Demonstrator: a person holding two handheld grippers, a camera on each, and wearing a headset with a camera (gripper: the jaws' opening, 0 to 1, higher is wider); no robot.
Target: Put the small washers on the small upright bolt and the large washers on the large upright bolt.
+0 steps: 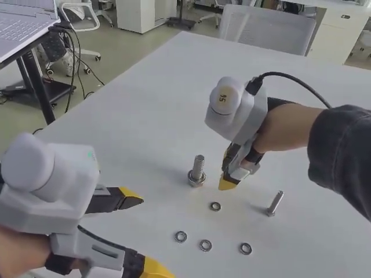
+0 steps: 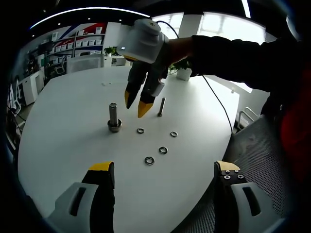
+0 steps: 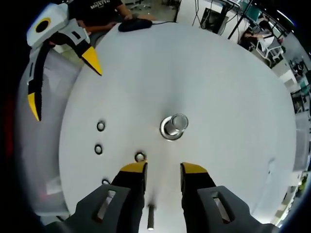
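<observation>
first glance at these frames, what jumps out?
The right gripper, jaws open and empty, hovers just beside the large bolt standing mid-table. Four loose washers lie scattered near it, with the small bolt off to one side. The left gripper hangs back, jaws wide open.

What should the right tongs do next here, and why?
Probably shift the right tongs onto the nearest washer and close. They hang open and empty beside the large bolt, four small washers lie loose on the table, and the small bolt looks bare.
</observation>
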